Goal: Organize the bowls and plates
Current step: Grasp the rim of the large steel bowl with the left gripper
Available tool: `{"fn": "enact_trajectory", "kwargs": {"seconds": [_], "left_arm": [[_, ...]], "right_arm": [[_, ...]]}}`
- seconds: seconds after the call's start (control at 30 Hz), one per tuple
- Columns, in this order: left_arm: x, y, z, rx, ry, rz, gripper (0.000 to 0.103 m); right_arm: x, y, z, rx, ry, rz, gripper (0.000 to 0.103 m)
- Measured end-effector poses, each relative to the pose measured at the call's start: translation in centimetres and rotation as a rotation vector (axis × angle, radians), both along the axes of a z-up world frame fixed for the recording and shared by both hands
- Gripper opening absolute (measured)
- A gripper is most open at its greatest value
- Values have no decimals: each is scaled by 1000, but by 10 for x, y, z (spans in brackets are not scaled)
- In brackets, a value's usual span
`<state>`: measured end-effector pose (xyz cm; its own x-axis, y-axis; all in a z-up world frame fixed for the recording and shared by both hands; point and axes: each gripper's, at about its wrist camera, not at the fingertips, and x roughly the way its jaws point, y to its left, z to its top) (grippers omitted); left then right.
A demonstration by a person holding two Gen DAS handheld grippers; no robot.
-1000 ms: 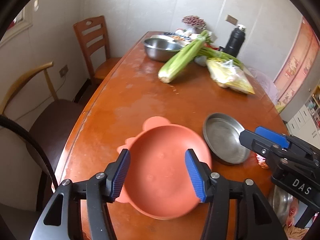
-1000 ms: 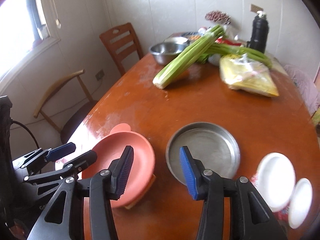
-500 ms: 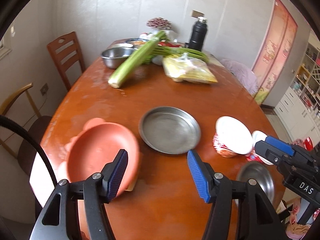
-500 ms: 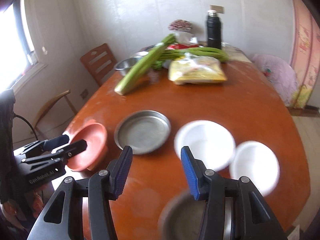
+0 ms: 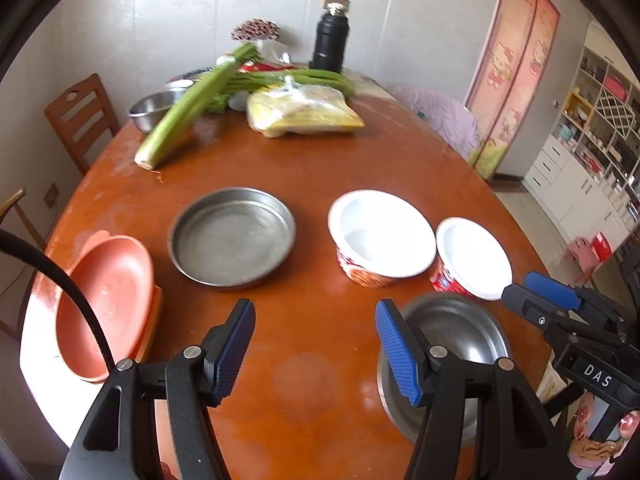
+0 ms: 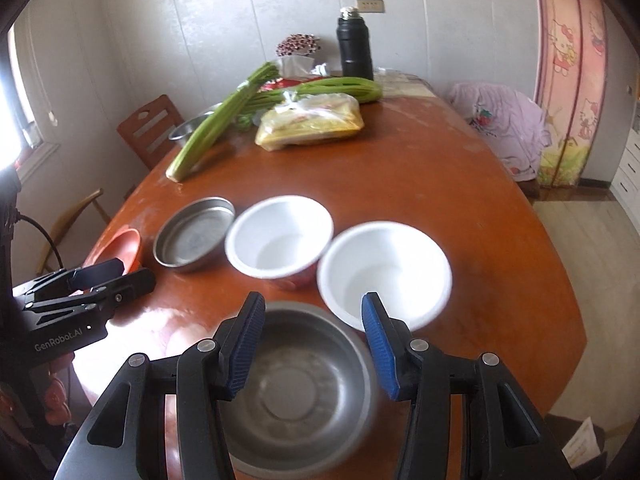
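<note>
the wooden table (image 5: 320,184) carries the whole lot, none of it stacked: the coral plate (image 5: 108,300) sits at the left edge, the shallow steel pan (image 5: 232,236) beside it, then the larger white bowl (image 5: 380,232) and the smaller white bowl (image 5: 472,256) just beside each other, and the steel bowl (image 6: 300,392) nearest you. celery (image 5: 188,112) and a bagged item lie well back, apart from the work.

your left gripper (image 5: 316,356) has just been opening its jaws; they stand parted over bare table with nothing between them. your right gripper (image 6: 312,344) is likewise empty, jaws apart, hanging above the steel bowl with one pad lining up near each side of it, no contact visible.

in my judgement you are between placements and lining up on the steel bowl. the rim is blurred in the right wrist view, so i cannot confirm how it sits relative to the pads. the next move calls for one pad inside the rim and one outside, then a firm close before lifting.
</note>
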<state>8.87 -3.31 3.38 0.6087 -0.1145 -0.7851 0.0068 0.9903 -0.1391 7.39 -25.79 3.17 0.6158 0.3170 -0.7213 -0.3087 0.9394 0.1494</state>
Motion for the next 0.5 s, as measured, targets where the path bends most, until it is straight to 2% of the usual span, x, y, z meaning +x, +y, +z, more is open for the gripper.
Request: {"fn": "enact_trajectory", "kwargs": {"seconds": [0.33, 0.5], "left_arm": [[2, -42, -31, -19, 84, -84, 62], [1, -53, -43, 3, 109, -96, 62]], "right_arm": [[-15, -22, -36, -46, 61, 2, 52], [-18, -20, -48, -63, 74, 19, 52]]}}
